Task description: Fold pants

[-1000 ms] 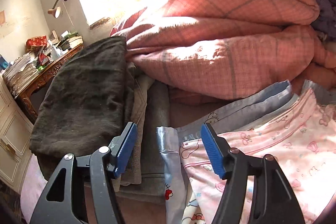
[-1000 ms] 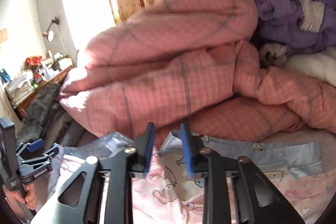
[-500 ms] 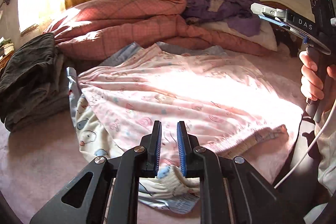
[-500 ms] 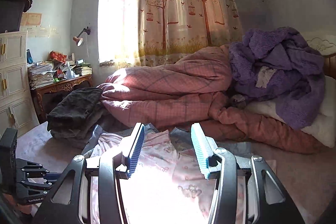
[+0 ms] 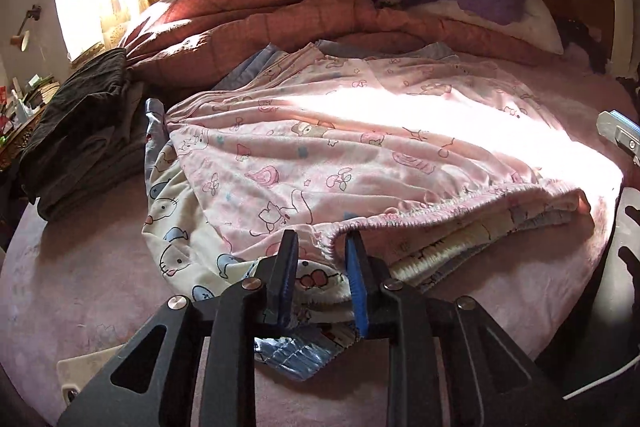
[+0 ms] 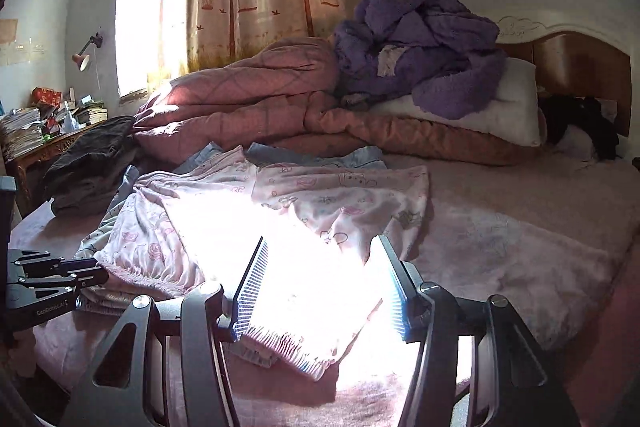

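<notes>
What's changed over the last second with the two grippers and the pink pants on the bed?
Both grippers pulled back from the quilt end to the near edge. The left gripper now sits at the elastic waistband of the pink pants, jaws narrower than before and opening slightly. The right gripper is opening over the hem. The pants, pink quilt and dark clothes pile stayed put.

left gripper (image 5: 320, 259): jaws opening, seemingly unpressed | right gripper (image 6: 320, 287): opening

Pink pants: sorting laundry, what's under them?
Under the pink pants lie a white cartoon-print garment and a blue one; only their edges show, the rest is covered.
</notes>
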Tool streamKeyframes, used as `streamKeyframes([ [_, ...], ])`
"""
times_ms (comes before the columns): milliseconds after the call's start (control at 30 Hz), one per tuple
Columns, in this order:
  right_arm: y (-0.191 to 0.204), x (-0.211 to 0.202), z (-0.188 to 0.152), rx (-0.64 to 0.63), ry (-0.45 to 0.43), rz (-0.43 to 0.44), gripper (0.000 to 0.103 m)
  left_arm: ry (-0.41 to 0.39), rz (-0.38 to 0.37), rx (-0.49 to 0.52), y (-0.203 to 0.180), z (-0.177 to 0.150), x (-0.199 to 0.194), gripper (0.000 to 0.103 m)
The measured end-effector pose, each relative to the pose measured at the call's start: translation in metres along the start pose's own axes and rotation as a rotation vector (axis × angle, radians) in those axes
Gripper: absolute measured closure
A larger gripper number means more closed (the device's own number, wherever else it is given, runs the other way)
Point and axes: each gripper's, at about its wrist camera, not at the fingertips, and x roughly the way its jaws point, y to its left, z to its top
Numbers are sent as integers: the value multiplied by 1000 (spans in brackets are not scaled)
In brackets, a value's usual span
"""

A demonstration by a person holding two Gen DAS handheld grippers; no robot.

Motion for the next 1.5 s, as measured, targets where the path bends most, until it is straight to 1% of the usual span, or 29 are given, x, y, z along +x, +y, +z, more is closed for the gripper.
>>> streamKeyframes([
  [33,0,-1,-5,2,18,4,48,-11,22,-1,-2,-1,1,78],
  [133,2,0,-20,8,76,23,48,-26,41,-49,0,-2,4,78],
  [233,3,4,-36,31,141,41,48,-68,87,-64,2,-5,1,69],
  [267,3,5,-40,44,151,44,48,-78,103,-66,2,-6,0,64],
  [300,3,7,-43,51,165,41,48,-88,123,-65,2,-7,0,59],
  [333,3,10,-45,52,180,26,48,-100,142,-66,2,-8,-1,58],
  [400,3,15,-49,54,197,-36,48,-122,175,-82,2,-11,-1,53],
  [533,-5,20,-53,109,184,-101,51,-155,195,-150,7,-19,-2,52],
  [600,-6,23,-54,112,184,-134,52,-170,195,-182,9,-22,-2,49],
  [667,-5,28,-56,104,190,-129,52,-164,198,-185,8,-23,3,49],
  [800,0,29,-52,109,159,-108,52,-144,203,-158,4,-19,11,48],
  [867,0,31,-49,126,154,-100,52,-149,214,-167,5,-19,11,48],
  [900,-1,32,-48,130,149,-108,52,-155,223,-180,6,-20,10,51],
  [933,-1,33,-47,131,143,-137,52,-168,224,-198,8,-22,7,56],
  [967,-3,34,-48,135,137,-174,52,-178,214,-205,8,-24,4,57],
  [1000,-6,33,-48,149,125,-201,52,-185,221,-199,7,-25,1,57],
  [1067,-8,27,-48,156,93,-223,51,-214,270,-159,-1,-30,-8,56],
  [1133,1,16,-47,102,36,-276,47,-250,316,-161,-6,-36,-19,56],
  [1167,6,11,-46,64,9,-308,46,-258,328,-179,-6,-39,-26,56],
  [1200,11,7,-46,39,-4,-322,46,-258,332,-195,-4,-41,-30,56],
  [1267,9,2,-46,68,13,-308,46,-250,334,-227,1,-47,-37,54],
  [1300,3,1,-46,113,30,-293,46,-246,337,-243,4,-50,-39,52],
  [1400,-19,2,-49,245,73,-248,45,-243,339,-290,13,-62,-43,51],
  [1467,-24,2,-54,270,80,-243,46,-259,365,-307,15,-68,-47,51],
  [1500,-23,1,-55,265,71,-253,46,-270,376,-317,16,-70,-50,51],
])
